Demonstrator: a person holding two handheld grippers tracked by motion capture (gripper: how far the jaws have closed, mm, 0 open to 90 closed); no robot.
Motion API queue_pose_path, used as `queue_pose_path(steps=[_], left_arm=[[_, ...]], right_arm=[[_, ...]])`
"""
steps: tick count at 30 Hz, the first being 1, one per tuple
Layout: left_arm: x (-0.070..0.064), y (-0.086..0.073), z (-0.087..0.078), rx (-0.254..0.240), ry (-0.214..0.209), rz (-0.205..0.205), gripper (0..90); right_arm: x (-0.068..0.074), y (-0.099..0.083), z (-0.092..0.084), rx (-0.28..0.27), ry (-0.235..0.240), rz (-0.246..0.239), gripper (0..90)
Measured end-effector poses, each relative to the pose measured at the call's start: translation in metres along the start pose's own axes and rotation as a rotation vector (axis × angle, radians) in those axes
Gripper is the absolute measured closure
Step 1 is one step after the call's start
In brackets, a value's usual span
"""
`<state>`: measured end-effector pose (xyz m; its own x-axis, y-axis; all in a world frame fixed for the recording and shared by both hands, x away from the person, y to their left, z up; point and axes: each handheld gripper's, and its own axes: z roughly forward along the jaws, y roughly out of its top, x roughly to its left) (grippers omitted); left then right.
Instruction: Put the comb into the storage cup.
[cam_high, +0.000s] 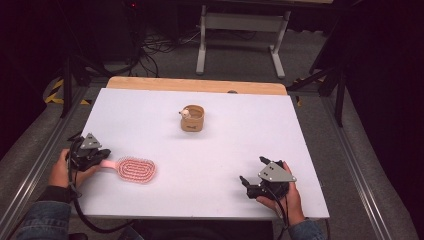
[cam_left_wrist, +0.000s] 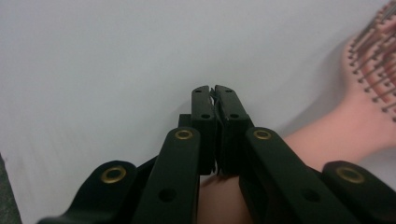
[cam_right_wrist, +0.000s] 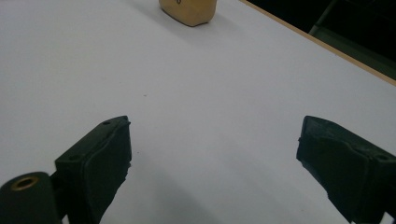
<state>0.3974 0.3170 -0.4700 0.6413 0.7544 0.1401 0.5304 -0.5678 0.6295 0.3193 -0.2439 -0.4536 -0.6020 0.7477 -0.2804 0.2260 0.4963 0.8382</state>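
I judge the work is only starting: my left gripper (cam_high: 102, 161), jaws pressed together with nothing between them, lies over the handle of the pink hairbrush (cam_high: 134, 169) resting flat on the bench (cam_high: 215, 150), well apart from the cup (cam_high: 192, 119), while my right gripper (cam_high: 254, 181) waits wide open and empty.

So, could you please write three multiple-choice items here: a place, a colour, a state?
1. Where on the white table is the tan round cup? A middle B left edge C beside the right hand
2. The oval plastic hairbrush is: A blue B pink C green
3. The right gripper has its tongs: A open B shut C gripping the cup
Answers: A, it stands midway across; B, head and handle are pink; A, bare table shows between them.
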Motion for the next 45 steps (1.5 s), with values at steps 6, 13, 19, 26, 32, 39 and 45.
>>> queue_pose_path(steps=[6, 13, 19, 26, 32, 39, 45], left_arm=[[-0.01, -0.016, -0.015, -0.003, -0.019, 0.003, 88.0], [-0.026, -0.025, -0.025, 0.002, -0.062, 0.037, 87.9], [-0.03, -0.032, -0.033, 0.005, -0.082, 0.057, 88.2], [-0.03, -0.038, -0.04, 0.014, -0.095, 0.063, 83.5], [-0.03, -0.035, -0.051, -0.004, -0.078, 0.081, 79.0], [-0.035, -0.026, -0.062, -0.009, -0.085, 0.118, 52.3], [-0.041, -0.015, -0.059, 0.073, -0.095, 0.144, 23.5]], right_arm=[[0.001, 0.001, 0.001, 0.0, 0.003, -0.008, 10.8], [0.001, 0.001, 0.002, 0.005, 0.011, -0.008, 10.7], [0.001, 0.002, 0.002, 0.005, 0.016, -0.008, 10.6], [0.0, 0.002, 0.002, 0.006, 0.017, -0.011, 10.6], [0.001, 0.002, 0.003, 0.01, 0.02, -0.016, 10.5], [0.001, 0.002, 0.003, 0.016, 0.029, -0.021, 10.5], [0.003, 0.003, 0.004, 0.027, 0.042, -0.032, 10.4]])
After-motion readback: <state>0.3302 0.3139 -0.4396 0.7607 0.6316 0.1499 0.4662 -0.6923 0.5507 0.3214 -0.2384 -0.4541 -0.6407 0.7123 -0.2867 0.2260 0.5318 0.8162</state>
